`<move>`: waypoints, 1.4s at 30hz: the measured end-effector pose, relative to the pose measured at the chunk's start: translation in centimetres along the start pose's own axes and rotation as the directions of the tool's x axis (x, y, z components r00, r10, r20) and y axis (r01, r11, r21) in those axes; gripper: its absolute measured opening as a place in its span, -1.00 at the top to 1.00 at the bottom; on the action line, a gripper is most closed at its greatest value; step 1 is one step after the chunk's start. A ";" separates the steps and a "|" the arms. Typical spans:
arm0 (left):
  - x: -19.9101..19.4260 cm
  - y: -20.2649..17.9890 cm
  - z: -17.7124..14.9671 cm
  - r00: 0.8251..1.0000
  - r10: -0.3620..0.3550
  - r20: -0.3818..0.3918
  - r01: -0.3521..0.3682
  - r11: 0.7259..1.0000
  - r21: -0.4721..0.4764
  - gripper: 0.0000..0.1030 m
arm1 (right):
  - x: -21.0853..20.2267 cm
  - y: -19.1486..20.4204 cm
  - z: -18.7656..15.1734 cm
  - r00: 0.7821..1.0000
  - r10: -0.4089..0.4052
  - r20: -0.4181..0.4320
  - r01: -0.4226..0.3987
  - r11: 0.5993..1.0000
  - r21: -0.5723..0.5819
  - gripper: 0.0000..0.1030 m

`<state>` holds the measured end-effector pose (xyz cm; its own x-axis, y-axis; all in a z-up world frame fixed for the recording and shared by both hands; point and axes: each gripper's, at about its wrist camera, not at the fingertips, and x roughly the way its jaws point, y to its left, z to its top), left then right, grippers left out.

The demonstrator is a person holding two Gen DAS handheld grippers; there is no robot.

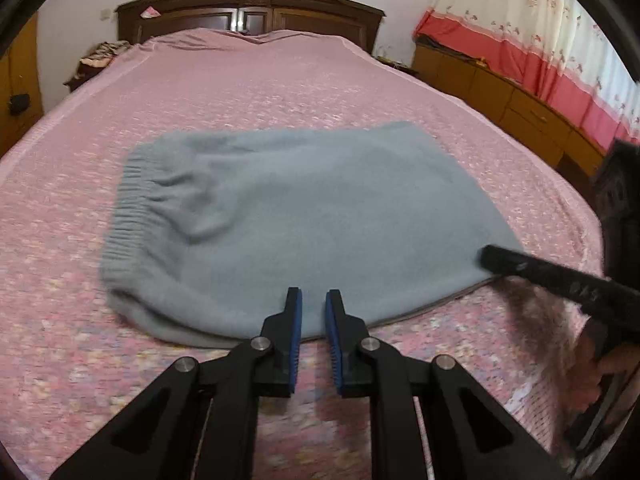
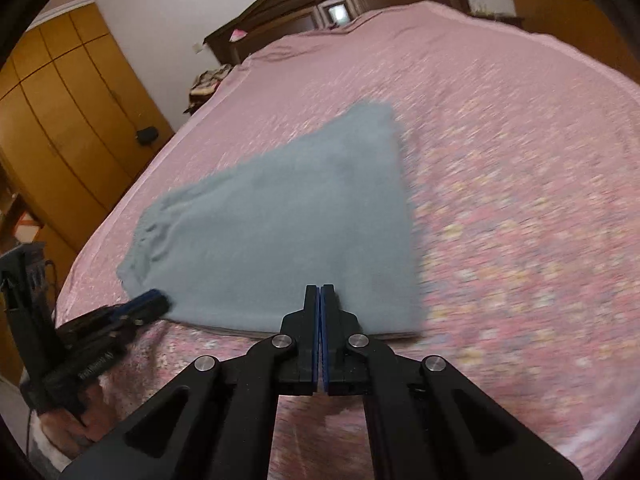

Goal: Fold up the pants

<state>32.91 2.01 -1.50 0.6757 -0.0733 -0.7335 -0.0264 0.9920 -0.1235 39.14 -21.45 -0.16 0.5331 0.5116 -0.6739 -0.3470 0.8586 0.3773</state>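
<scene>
Since the pants [image 1: 288,216] already lie folded into a compact blue-grey stack on the pink bedspread [image 1: 280,80], waistband to your left, watch the near edge. Your left gripper [image 1: 313,300] hovers there with fingers apart, holding nothing; your right gripper [image 2: 320,294] has its fingers pressed together, seemingly empty. Dragging either across the soft knit could snag and undo the layers.

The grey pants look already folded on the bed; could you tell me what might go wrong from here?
1. The right gripper, shut, sits at the near edge of the pants; whether it pinches fabric is unclear, so withdrawing could drag the fold open.
2. The left gripper is open over that edge; closing could snag it.
</scene>
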 end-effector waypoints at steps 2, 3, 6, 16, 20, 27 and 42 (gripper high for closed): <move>-1.4 0.8 0.0 0.999 0.033 0.028 -0.032 0.999 -0.016 0.73 | 0.0 -1.1 -0.2 0.999 -0.029 -0.014 0.030 0.999 0.014 0.95; -2.2 1.3 -0.4 0.997 0.056 0.049 -0.054 0.998 -0.030 0.71 | 0.5 -1.7 -0.4 0.998 -0.037 -0.046 0.038 0.999 0.019 0.95; -1.4 3.4 -1.4 0.996 0.092 0.002 -0.091 0.993 -0.073 0.70 | 0.7 -2.0 -0.3 0.997 -0.032 -0.072 0.033 0.999 0.008 0.98; -1.3 1.7 6.0 0.996 0.037 0.082 -0.033 0.998 -0.048 0.59 | 6.7 6.7 8.6 0.984 0.169 -0.053 -0.173 0.981 -0.093 0.97; 3.2 3.8 9.3 0.993 0.105 0.046 -0.099 0.989 -0.113 0.59 | 14.0 10.1 10.1 0.970 0.212 -0.116 -0.221 0.972 -0.077 0.97; 7.5 7.1 8.7 0.996 0.085 0.025 -0.082 0.990 -0.115 0.80 | 18.1 9.4 9.4 0.964 0.216 -0.157 -0.223 0.975 -0.025 1.00; 6.6 10.0 6.0 0.991 -0.057 0.123 0.086 0.965 -0.247 0.81 | 12.2 4.3 7.4 0.888 -0.456 0.064 0.438 0.879 0.188 1.00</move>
<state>41.46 12.09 -3.56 0.7616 -0.1161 -0.6376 -0.1492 0.9260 -0.3468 49.91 -11.28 -2.08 0.6806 0.0647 -0.7298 0.0733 0.9851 0.1557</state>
